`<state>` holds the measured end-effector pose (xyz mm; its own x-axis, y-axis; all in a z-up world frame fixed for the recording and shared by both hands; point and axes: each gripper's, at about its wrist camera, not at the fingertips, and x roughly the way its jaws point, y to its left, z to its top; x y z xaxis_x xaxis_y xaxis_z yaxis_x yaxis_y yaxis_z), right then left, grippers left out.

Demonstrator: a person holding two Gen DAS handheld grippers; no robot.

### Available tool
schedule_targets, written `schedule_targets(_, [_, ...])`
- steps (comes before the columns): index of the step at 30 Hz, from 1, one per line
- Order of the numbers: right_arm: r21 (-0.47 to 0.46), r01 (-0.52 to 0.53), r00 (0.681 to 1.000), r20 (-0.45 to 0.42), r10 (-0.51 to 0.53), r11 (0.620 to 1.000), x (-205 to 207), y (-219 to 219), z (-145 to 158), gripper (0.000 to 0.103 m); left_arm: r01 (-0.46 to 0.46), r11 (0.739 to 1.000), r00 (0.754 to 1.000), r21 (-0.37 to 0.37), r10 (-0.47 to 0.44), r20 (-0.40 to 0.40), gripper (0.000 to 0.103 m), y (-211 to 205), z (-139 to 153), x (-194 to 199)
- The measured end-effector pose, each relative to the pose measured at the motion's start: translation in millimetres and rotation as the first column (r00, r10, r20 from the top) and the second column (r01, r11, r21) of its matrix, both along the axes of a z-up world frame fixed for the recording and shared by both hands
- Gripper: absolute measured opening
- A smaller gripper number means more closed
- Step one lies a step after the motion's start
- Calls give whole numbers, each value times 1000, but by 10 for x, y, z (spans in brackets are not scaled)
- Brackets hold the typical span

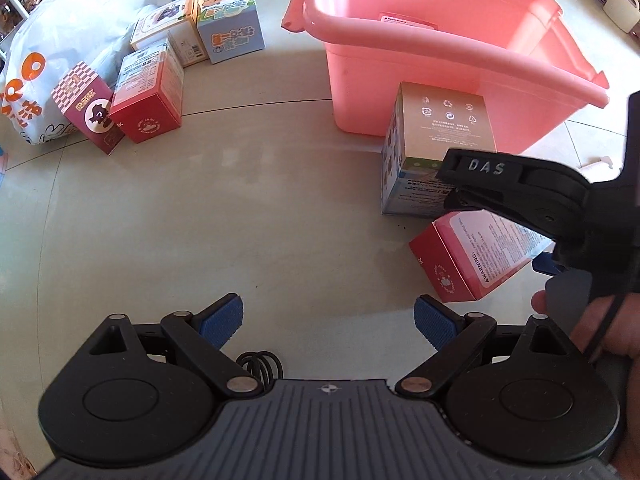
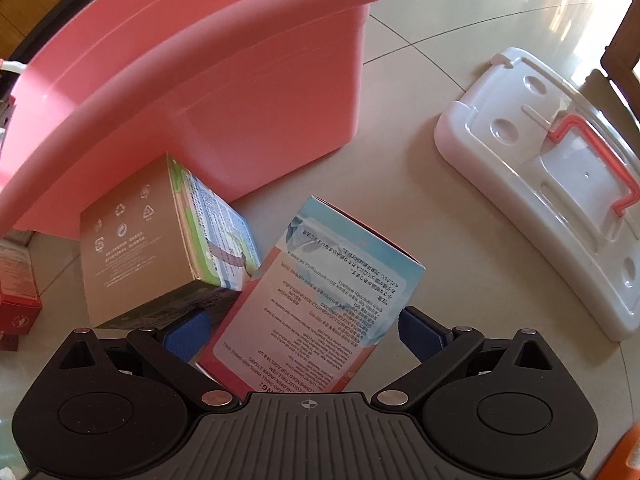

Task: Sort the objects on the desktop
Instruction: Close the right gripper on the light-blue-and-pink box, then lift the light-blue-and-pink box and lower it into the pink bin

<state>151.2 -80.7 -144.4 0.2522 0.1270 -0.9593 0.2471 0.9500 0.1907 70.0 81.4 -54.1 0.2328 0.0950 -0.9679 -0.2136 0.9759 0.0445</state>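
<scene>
My right gripper (image 2: 304,334) stands open around a pink-and-blue printed box (image 2: 320,300) that lies flat on the table, one blue pad (image 2: 420,332) at each side. A brown-topped box (image 2: 136,240) stands just left of it, against the pink bin (image 2: 200,80). In the left wrist view the right gripper (image 1: 456,188) hangs over the same pink box (image 1: 472,264), in front of the brown-topped box (image 1: 436,148) and the pink bin (image 1: 440,60). My left gripper (image 1: 328,320) is open over bare table with nothing between its fingers.
Several small printed boxes (image 1: 148,96) cluster at the far left beside a white plastic bag (image 1: 72,32). A white bin lid with a pink handle (image 2: 540,200) lies to the right of the bin. A hand (image 1: 608,336) holds the right gripper.
</scene>
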Motion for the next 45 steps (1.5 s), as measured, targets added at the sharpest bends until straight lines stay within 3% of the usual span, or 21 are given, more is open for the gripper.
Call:
schedule_targets(6, [42,15,1000,-13,-14,999,18,-84,-136,97,-15,1000,1000,-1,15,4,95,72,-7,-20])
schedule_targets(11, [37,-25,1000,-3,25,999,-9,-143,-115,80,-10,1000,1000,19,10,3,95,68,1,-22])
schedule_targets(15, [17,-62,998,-13,62,998,-88,-206,-22,75,0,999,1000,35,0,4,95,32,35,-21])
schedule_targets(19, [-1,-81,997,2,81,997,-196,-366,184,73,13,999,1000,37,-13,15,95,-28,99,-17])
schedule_targets(26, [-36,-144,984,103,147,989,-218,-688,820,72,26,999,999,35,-28,36,95,-142,200,-17])
schedule_targets(35, [-29,-245,932,269,244,969,322,-617,1697,72,-7,1000,998,4,7,58,95,-220,250,34])
schedule_targets(40, [-35,-283,906,319,279,959,811,-351,1783,72,-115,991,989,-72,121,90,95,-146,317,102])
schedule_targets(45, [-42,-276,905,326,274,960,1204,-166,1601,72,-166,982,980,-84,174,92,95,-93,297,195])
